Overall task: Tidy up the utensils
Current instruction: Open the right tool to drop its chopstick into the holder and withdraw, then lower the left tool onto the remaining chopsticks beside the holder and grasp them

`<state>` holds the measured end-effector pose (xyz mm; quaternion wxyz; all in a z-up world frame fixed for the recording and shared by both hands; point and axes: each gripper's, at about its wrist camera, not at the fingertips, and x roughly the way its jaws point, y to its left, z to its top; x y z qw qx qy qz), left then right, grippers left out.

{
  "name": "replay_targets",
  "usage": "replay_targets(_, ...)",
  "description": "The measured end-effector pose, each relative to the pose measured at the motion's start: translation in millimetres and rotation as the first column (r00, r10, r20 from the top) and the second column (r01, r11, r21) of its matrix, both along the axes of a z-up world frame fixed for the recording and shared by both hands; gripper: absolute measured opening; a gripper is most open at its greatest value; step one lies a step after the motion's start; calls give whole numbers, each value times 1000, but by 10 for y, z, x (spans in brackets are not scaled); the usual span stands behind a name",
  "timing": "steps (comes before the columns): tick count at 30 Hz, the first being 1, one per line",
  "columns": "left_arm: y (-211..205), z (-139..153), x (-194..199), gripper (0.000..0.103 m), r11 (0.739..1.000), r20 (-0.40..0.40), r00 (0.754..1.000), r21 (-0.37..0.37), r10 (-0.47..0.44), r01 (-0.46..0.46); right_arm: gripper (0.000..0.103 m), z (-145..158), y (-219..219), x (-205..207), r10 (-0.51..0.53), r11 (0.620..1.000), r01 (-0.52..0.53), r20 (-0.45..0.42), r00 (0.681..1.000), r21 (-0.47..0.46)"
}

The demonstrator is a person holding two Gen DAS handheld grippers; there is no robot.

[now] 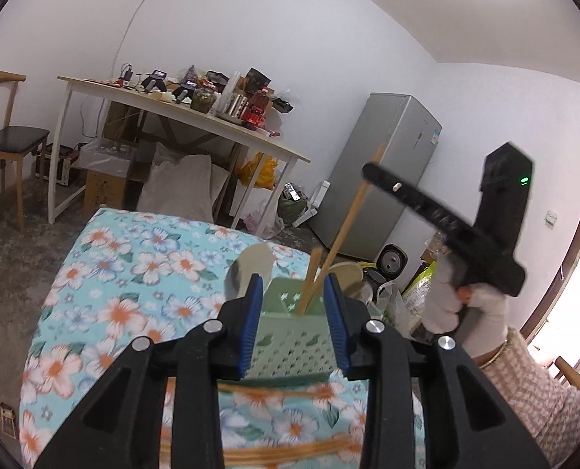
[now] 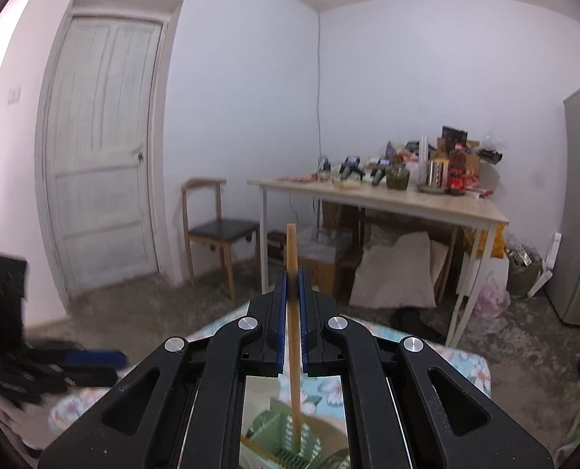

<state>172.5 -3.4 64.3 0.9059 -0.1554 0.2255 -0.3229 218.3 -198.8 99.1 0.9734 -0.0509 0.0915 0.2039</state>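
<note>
One chopstick (image 2: 293, 312) is in hand at this moment, and the step seems to be its placing into the green holder (image 1: 290, 336); the right gripper (image 2: 292, 320) has its blue pads almost together with the stick between them, the pads lie close on both sides of the stick, so I judge it is held, perhaps loosely; the stick runs upright between the jaws, its top end rises a little above the fingertips and its lower end goes down into a compartment of the holder, which shows below through the frame of the gripper; I cannot tell if the tip already touches the bottom. In the left wrist view the same stick leans to the right out of the holder, and a second chopstick (image 1: 312, 277) stands shorter just beside it; a pale spoon (image 1: 250, 269) rises on the left side of the holder. The left gripper (image 1: 294, 308) is partly open and holds nothing; its two blue pads stand on either side of the holder, near its walls but apart from them, as if to steady it. More chopsticks (image 1: 274, 394) lie on the flowered tablecloth (image 1: 106, 273), on the near side of the holder. The next move, in my judgement, calls for a small opening of the right pads so that the stick drops in; after this one of the lying sticks can be taken; the holder is light, so a careless pull upward may tip it.
</note>
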Motion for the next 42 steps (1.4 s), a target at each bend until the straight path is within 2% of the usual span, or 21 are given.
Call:
replay_targets(3,89,-51,-115,31,1000,-10,1000,1,21,-21,23,-108,11,-39,-3,1000,3,-35,999,-9)
replay_targets(5,143,-77,-169,31,999,-17,999,-2,34,-34,28,-107,-19,-87,-5,1000,5,-44,999,4)
replay_targets(12,357,-172,-346,31,997,-55,996,-27,73,-75,32,21,-256,-447,-16,995,22,-55,998,98)
replay_targets(16,425,-212,-466,32,996,-60,994,-16,89,-90,35,-13,-365,-743,-29,989,39,-73,997,141)
replay_targets(21,445,-368,-558,34,996,-117,989,0,87,-87,46,-349,-434,-1072,-33,972,74,-184,982,223)
replay_targets(25,413,-592,-639,36,997,-173,982,28,77,-73,47,-777,-387,-1207,-20,954,113,-315,949,277)
replay_targets(30,389,-901,-616,36,996,-294,951,44,93,-84,47,-1191,-294,-1289,-12,936,160,-429,903,312)
replay_targets(34,377,-1110,-582,36,995,-385,918,3,92,-98,47,-1341,-318,-1314,0,930,176,-476,879,324)
replay_targets(36,373,-1232,-558,36,994,-437,896,-35,81,-107,47,-1371,-323,-1299,2,931,179,-494,869,318)
replay_targets(42,422,-1607,-441,36,965,-609,793,-199,15,-171,47,-1434,-383,-1318,16,925,180,-508,861,334)
